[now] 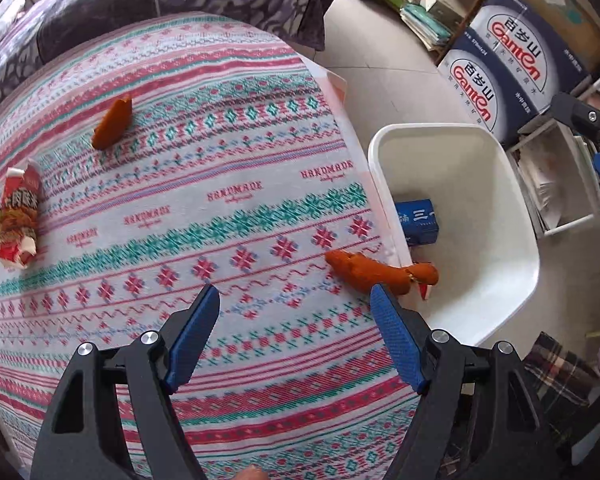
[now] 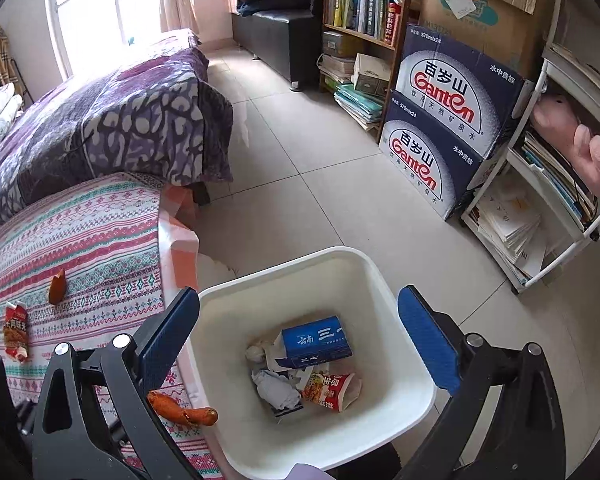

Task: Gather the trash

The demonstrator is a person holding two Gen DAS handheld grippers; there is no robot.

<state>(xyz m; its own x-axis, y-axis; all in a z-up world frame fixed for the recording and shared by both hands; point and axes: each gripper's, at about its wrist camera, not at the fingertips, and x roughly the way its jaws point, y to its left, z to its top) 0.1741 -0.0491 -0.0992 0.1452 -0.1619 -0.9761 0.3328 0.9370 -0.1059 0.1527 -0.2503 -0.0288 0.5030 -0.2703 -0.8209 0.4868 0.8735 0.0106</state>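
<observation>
A long orange peel (image 1: 364,272) lies on the patterned tablecloth (image 1: 220,208), its end hanging over the table edge beside the white bin (image 1: 420,128). My left gripper (image 1: 294,294) is open just above the cloth, its right fingertip close to that peel and nothing between the fingers. A second peel (image 1: 112,124) and a torn red snack wrapper (image 1: 18,216) lie farther off on the left. My right gripper (image 2: 299,294) hangs open and empty over the bin (image 2: 340,252), which holds a blue carton (image 2: 316,340), a red cup wrapper (image 2: 332,390) and crumpled paper (image 2: 276,390).
A sofa under a purple blanket (image 2: 112,120) stands behind the table. Two Ganten water cartons (image 2: 448,120), a bookshelf (image 2: 364,12) and a white rack (image 2: 540,208) line the far wall. Tiled floor (image 2: 300,140) lies between them and the bin.
</observation>
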